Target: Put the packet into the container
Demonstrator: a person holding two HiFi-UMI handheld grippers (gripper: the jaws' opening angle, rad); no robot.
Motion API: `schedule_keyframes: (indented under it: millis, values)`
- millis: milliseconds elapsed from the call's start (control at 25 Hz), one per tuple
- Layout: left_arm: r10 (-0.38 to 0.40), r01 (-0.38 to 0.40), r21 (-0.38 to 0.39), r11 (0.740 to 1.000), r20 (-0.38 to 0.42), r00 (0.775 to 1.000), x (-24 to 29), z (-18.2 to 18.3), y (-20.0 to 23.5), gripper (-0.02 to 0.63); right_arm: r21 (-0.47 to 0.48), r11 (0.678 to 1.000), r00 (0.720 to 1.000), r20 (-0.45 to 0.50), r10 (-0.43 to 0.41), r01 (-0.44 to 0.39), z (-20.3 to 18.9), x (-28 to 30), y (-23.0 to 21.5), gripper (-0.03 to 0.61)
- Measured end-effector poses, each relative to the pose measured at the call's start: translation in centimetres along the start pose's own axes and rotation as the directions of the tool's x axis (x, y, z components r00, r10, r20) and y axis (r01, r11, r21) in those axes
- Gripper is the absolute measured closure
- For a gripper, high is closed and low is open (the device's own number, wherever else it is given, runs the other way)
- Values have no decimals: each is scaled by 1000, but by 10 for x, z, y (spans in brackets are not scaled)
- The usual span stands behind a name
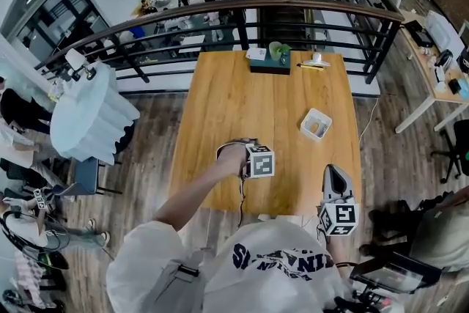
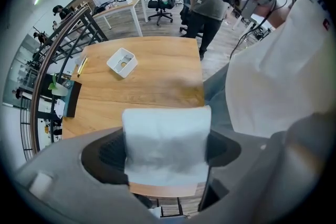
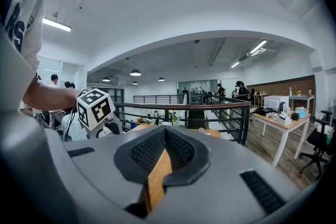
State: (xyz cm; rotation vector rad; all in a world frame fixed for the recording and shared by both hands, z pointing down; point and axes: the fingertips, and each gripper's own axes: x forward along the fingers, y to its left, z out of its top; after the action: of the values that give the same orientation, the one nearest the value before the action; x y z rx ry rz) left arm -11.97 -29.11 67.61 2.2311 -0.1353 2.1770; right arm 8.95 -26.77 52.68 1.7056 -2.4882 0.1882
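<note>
Head view: white container [image 1: 306, 119] on table [image 1: 220, 99] holds one small tan item. Left gripper [image 2: 167, 153] pinches white packet [image 2: 167, 131]; right gripper [image 3: 165, 144] jaws pressed together, empty.

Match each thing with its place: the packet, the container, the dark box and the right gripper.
Things:
1. packet
2. container
3. dark box
4. right gripper

Places:
A. at the far edge of the table
B. by the table's near right corner, holding nothing
C. clamped in the left gripper
D. on the table, right of the middle

Pairs: 1-C, 2-D, 3-A, 4-B
</note>
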Motion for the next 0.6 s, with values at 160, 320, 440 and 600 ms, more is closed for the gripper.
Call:
schedule_keyframes:
  millis: [160, 320, 440, 600]
  values:
    - [1, -1, 3, 1000, -6, 1000, -1, -3, -2, 195, 3, 1000, 1000, 2, 3, -3, -2, -1, 2, 569]
    - [3, -3, 11, 1000, -8, 1000, -2, -1, -1, 195, 5, 1000, 1000, 1, 4, -4, -3, 0, 0, 569]
    - [4, -4, 18, 1000, -6, 1000, -7, 3, 1, 195, 7, 1000, 1000, 2, 1, -1, -2, 1, -4, 569]
    - [9, -10, 39, 999, 11, 1000, -12, 7, 5, 195, 10, 1000, 1000, 1, -8, 8, -3, 0, -5, 569]
